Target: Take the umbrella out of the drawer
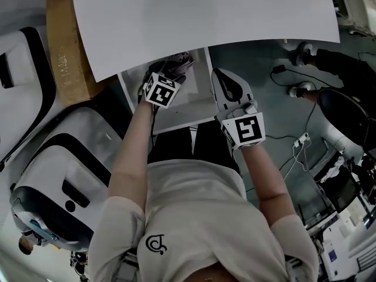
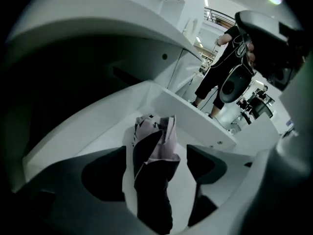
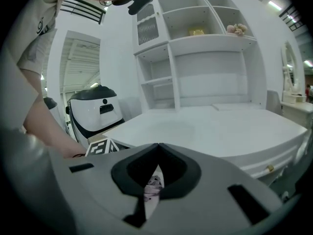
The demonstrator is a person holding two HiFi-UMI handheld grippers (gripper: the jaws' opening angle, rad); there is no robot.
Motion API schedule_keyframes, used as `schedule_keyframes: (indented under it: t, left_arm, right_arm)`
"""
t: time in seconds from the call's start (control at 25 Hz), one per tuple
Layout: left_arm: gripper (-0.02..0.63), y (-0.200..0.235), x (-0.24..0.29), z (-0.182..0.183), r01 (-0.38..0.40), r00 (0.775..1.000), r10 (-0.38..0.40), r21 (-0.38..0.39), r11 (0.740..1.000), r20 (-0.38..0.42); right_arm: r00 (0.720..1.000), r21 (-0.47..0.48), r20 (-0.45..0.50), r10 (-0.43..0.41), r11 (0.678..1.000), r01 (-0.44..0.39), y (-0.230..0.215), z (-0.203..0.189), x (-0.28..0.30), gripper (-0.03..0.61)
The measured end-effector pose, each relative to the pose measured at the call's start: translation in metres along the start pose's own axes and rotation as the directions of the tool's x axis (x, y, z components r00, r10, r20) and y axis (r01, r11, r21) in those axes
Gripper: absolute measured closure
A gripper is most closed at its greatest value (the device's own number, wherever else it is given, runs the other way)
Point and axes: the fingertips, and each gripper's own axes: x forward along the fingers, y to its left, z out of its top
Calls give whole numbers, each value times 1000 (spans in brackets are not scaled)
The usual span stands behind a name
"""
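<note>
The white drawer stands pulled out under the desk top. In it lies the folded umbrella, dark with pale lilac cloth, which also shows in the head view. My left gripper points steeply down into the drawer; its jaws are open on either side of the umbrella, and the dark pads stand clear of it. In the head view the left gripper sits over the drawer behind its marker cube. My right gripper hovers at the drawer's right edge, shut and empty.
White machines with black trim and a wooden board stand at the left. Cables and a power strip lie on the floor at the right. A person in black stands beyond the drawer. Shelves rise behind the desk.
</note>
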Motion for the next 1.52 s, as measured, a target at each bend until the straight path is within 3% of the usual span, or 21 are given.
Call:
schedule_keyframes:
  t: [0.32, 0.56, 0.76, 1.0, 1.32, 1.52]
  left_arm:
    - [219, 3, 39, -26, -10, 994, 12, 19, 1000, -108]
    - [224, 12, 50, -32, -124, 977, 137, 88, 988, -164]
    - [232, 17, 48, -30, -137, 982, 148, 95, 986, -121]
    - [365, 27, 44, -25, -160, 982, 165, 56, 986, -93]
    - [391, 14, 40, -38, -138, 982, 143, 44, 989, -120]
    - [397, 14, 27, -37, -133, 984, 131, -10, 991, -117]
  right_arm:
    - [1000, 14, 6, -4, 1000, 4, 0, -13, 5, 572]
    - [1000, 88, -14, -7, 996, 8, 0, -27, 3, 572]
    - [1000, 77, -17, -26, 997, 27, -1, -30, 2, 572]
    - [999, 87, -13, -37, 995, 38, -3, -29, 1, 572]
    - [999, 83, -9, -38, 996, 38, 2, -25, -9, 572]
    - [1000, 84, 2, -25, 996, 24, 5, -19, -16, 572]
